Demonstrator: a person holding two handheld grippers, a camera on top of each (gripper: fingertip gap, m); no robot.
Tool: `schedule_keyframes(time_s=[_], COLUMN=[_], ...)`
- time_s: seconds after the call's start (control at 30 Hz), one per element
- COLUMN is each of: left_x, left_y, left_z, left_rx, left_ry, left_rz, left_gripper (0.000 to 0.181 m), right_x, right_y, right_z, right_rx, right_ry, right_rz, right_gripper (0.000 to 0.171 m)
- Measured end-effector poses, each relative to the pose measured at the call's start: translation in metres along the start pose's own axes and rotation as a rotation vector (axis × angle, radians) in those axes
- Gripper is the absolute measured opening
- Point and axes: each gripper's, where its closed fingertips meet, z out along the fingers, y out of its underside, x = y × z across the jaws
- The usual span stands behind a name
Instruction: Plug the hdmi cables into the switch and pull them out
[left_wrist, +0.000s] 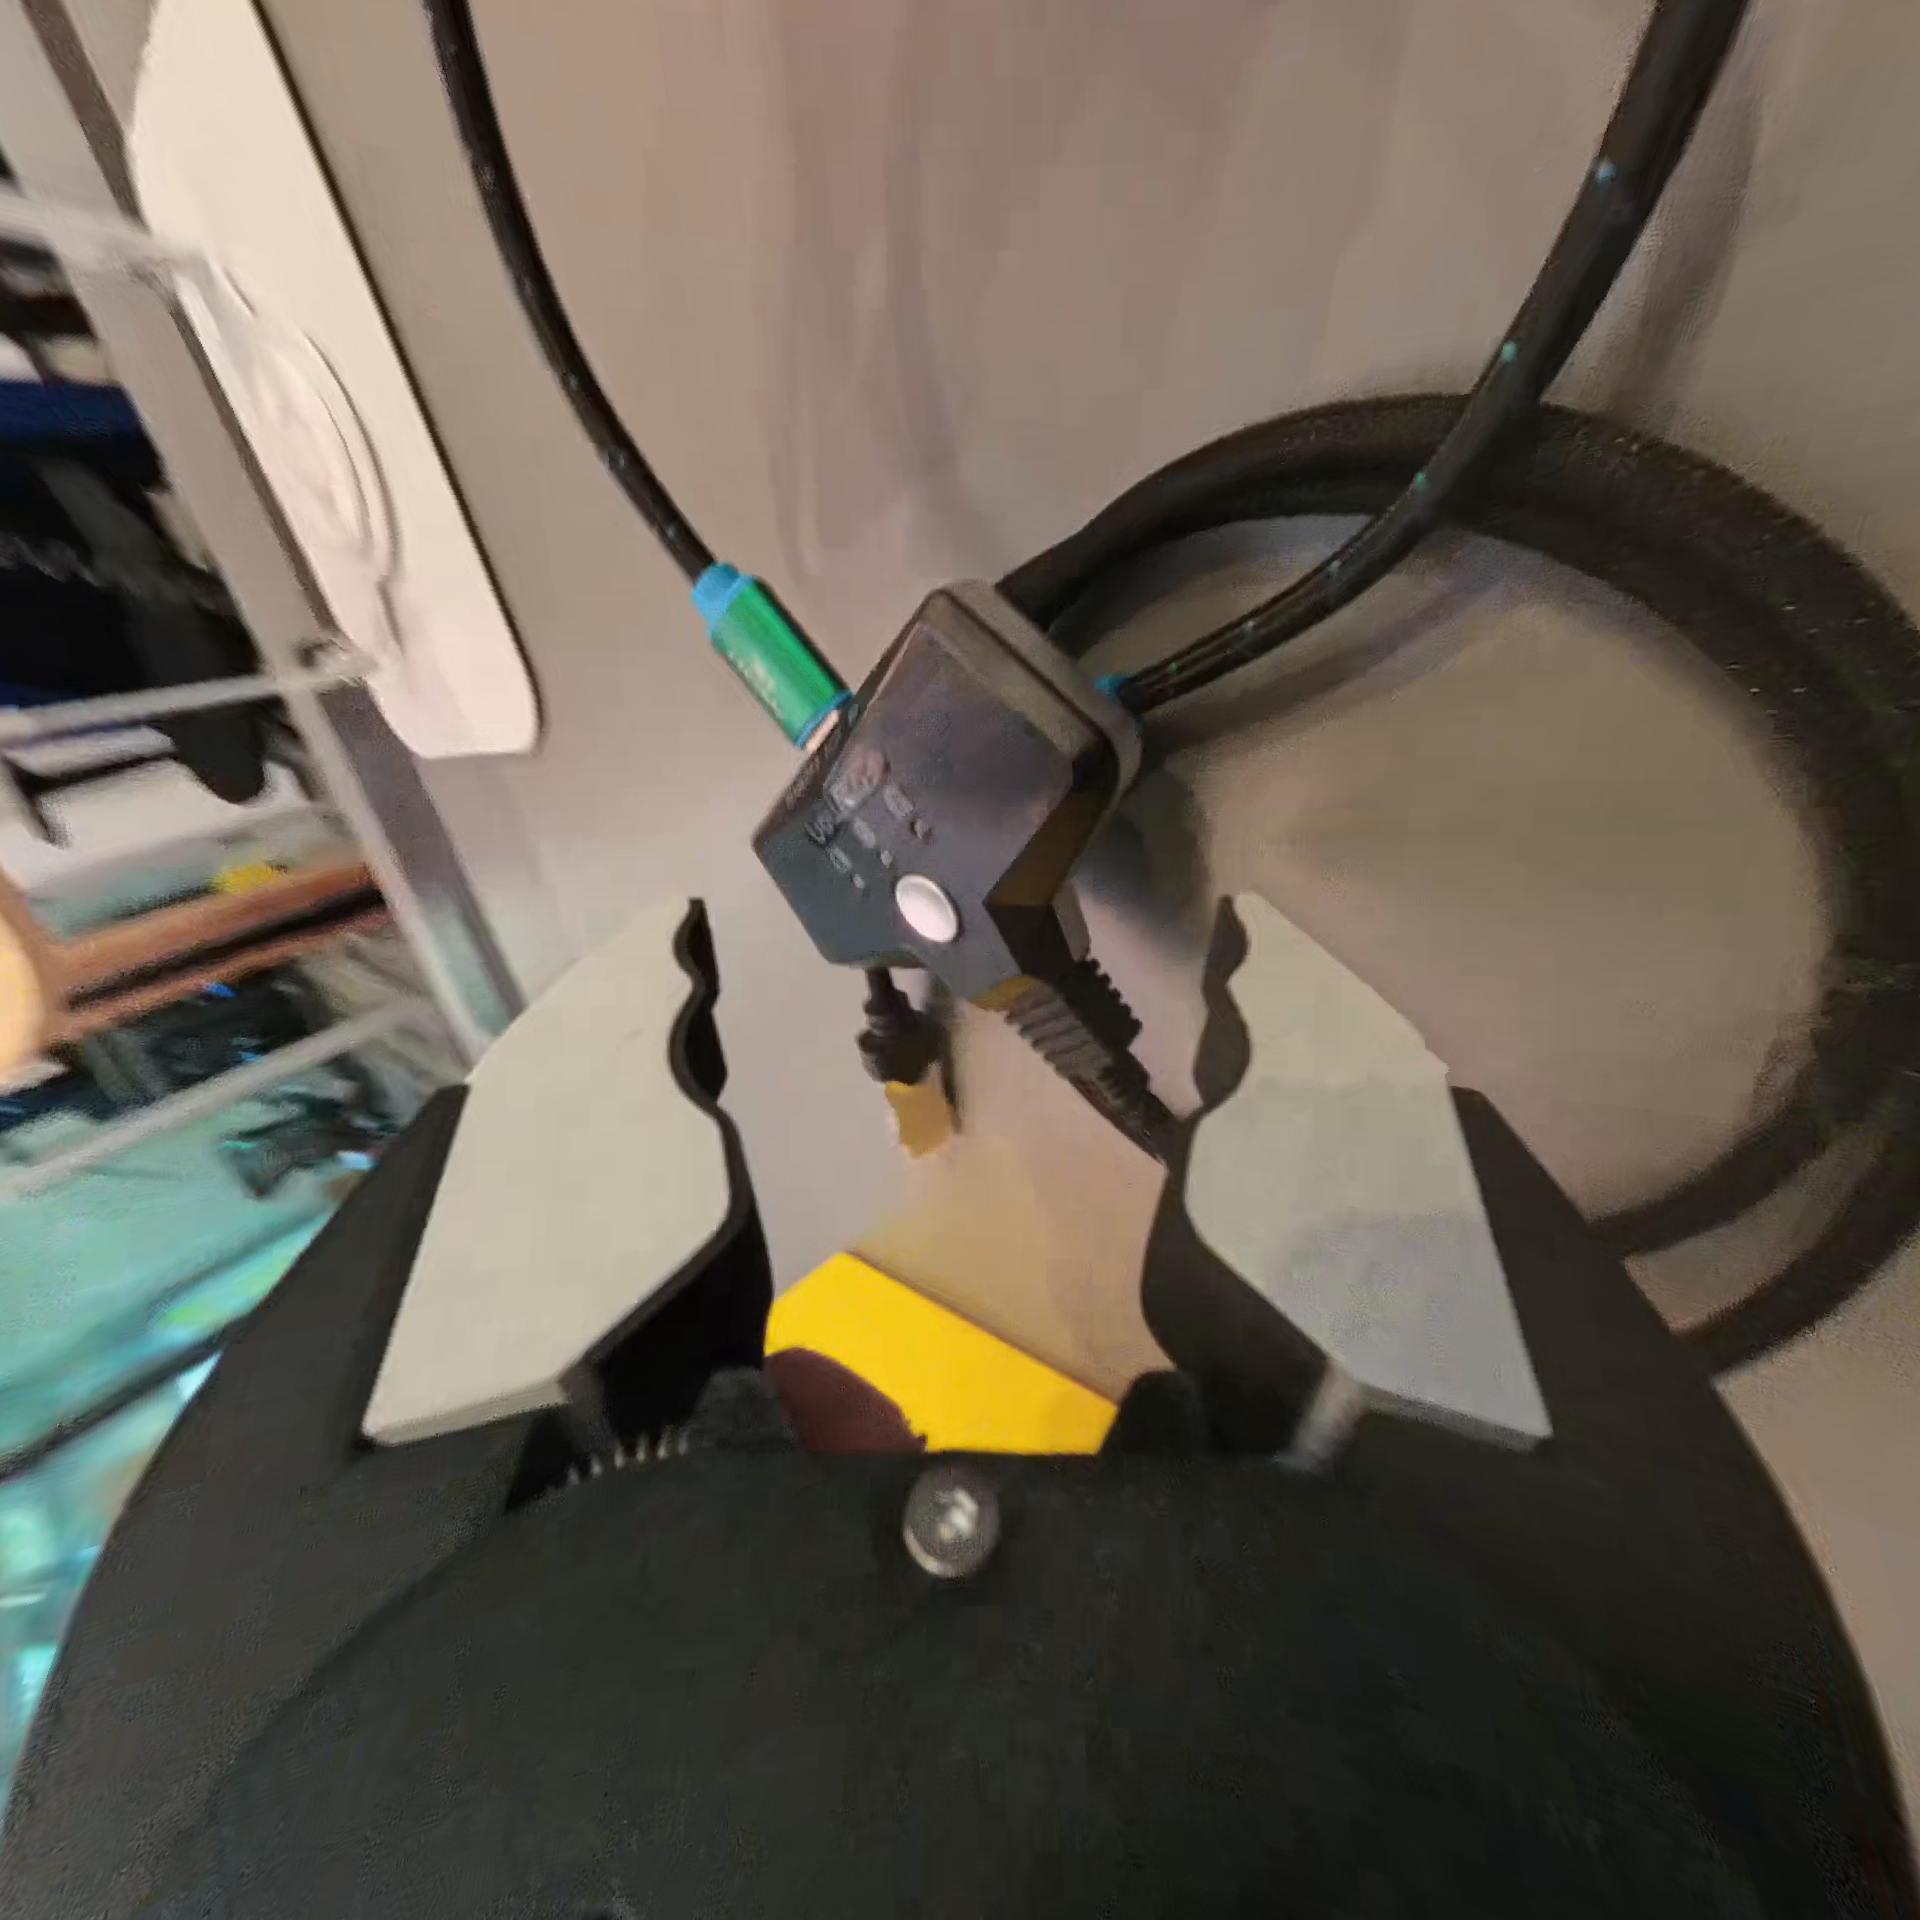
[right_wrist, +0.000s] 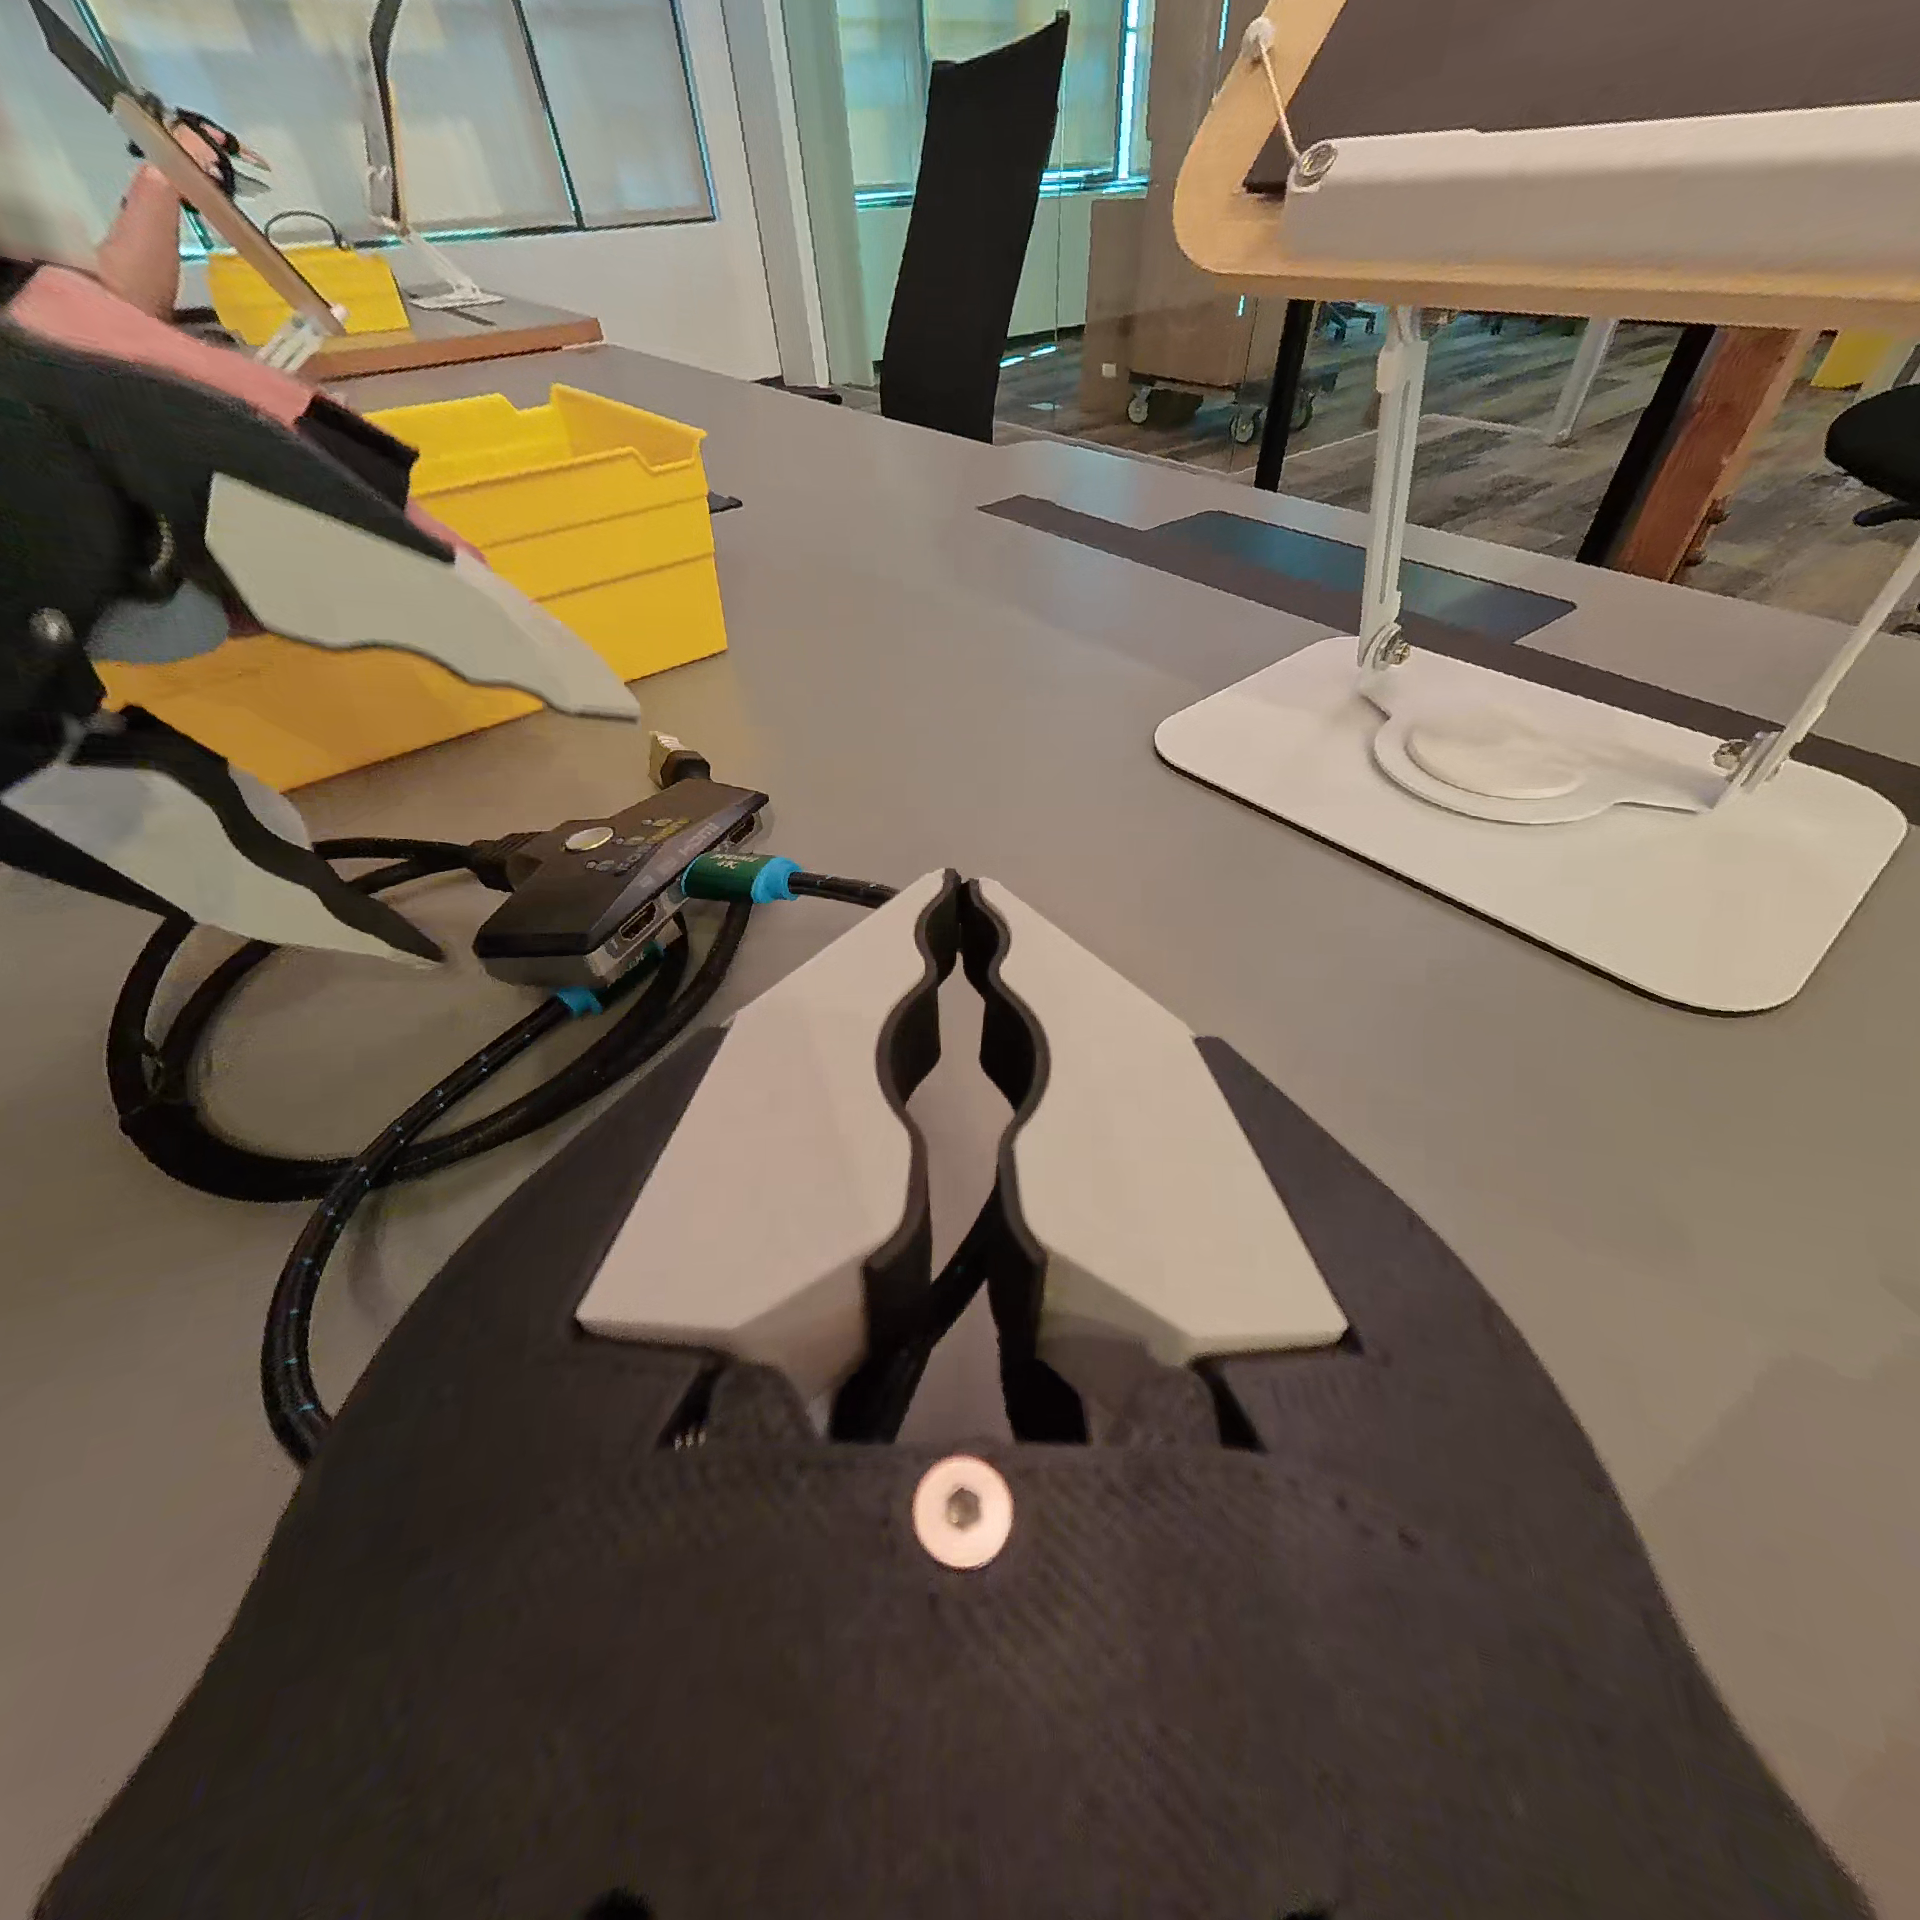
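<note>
The black HDMI switch (left_wrist: 925, 800) lies on the grey table (right_wrist: 1039, 675), also in the right wrist view (right_wrist: 613, 873). A green HDMI plug (left_wrist: 774, 665) (right_wrist: 727, 864) sits in a side port. A second braided cable with a blue collar (left_wrist: 1112, 686) (right_wrist: 577, 1001) ends under the switch's edge. My left gripper (left_wrist: 966, 935) is open and empty just above the switch's button end; it also shows in the right wrist view (right_wrist: 530, 831). My right gripper (right_wrist: 956, 883) is shut on the braided cable (right_wrist: 842, 888) just behind the green plug.
A yellow bin (right_wrist: 582, 540) stands behind the switch. A white stand base (right_wrist: 1558, 862) sits at right with a board above it. Coiled black cable (left_wrist: 1818, 831) loops beside the switch. A loose gold-tipped plug (left_wrist: 920, 1117) lies near it. A black chair (right_wrist: 977, 229) stands past the table.
</note>
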Motion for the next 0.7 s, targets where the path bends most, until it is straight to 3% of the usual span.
schedule_keyframes(time_s=[0.07, 0.23, 0.3, 0.37, 0.47, 0.7], left_x=[0.004, 0.008, 0.011, 0.014, 0.004, -0.011], left_y=[0.008, 0.020, 0.023, 0.016, 0.021, 0.022], left_z=[-0.003, 0.005, 0.014, 0.019, 0.025, 0.021], left_rx=[-0.001, -0.032, -0.065, -0.031, -0.065, -0.053], left_ry=[0.071, 0.094, 0.097, 0.107, -0.024, -0.212], left_rz=[-0.112, -0.209, -0.260, -0.325, -0.286, -0.227], left_gripper=[0.100, 0.100, 0.093, 0.074, 0.048, 0.029], right_x=[-0.003, -0.010, -0.014, -0.017, -0.019, -0.031], right_y=[0.002, 0.007, 0.009, 0.010, 0.010, -0.009], right_z=[0.001, 0.005, 0.006, 0.006, 0.005, 0.000], right_rx=[-0.013, -0.053, -0.064, -0.070, -0.064, 0.033], right_ry=[-0.001, -0.027, -0.034, -0.043, -0.055, -0.076], right_rz=[-0.023, -0.063, -0.086, -0.099, -0.099, -0.210], right_gripper=[0.000, 0.000, 0.000, 0.000, 0.000, 0.000])
